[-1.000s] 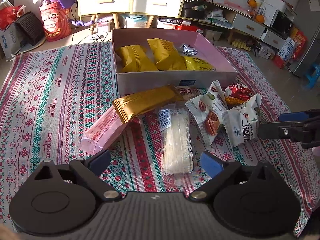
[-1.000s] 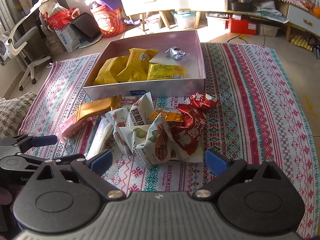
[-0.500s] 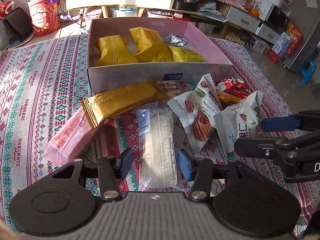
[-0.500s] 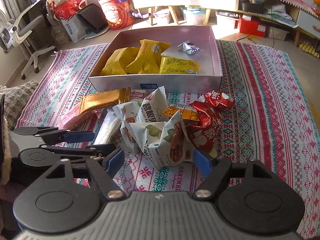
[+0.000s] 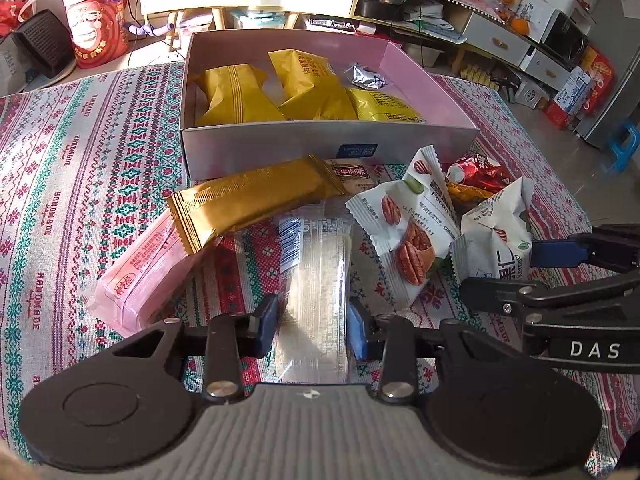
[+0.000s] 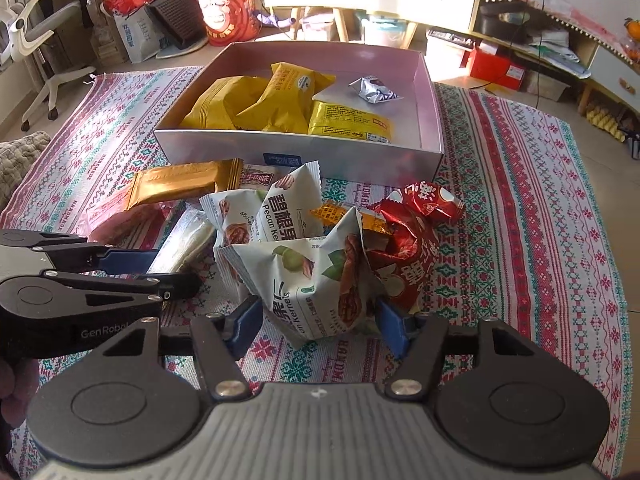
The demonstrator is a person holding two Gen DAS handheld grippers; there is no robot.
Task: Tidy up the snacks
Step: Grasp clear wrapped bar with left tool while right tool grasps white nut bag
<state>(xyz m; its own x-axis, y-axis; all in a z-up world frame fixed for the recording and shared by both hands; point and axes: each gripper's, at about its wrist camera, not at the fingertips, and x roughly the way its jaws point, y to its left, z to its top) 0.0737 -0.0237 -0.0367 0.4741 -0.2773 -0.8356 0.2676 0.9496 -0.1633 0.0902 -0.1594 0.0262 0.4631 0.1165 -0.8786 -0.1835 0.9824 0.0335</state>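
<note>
An open box holds several yellow packets and a small silver one. Loose snacks lie in front of it on the patterned cloth. My left gripper is shut on the near end of a clear-wrapped cracker pack. A gold bar lies across a pink pack to its left. My right gripper has closed onto a white pecan packet, its pads touching both sides. A red packet lies behind it.
More white pecan packets and an orange wrapper sit between the grippers and the box. The right gripper shows at the right of the left wrist view. Furniture, a red bucket and bags stand beyond the cloth.
Both grippers moved forward and closed: the left from wide open onto the clear cracker pack, the right from wide open onto the white pecan packet.
</note>
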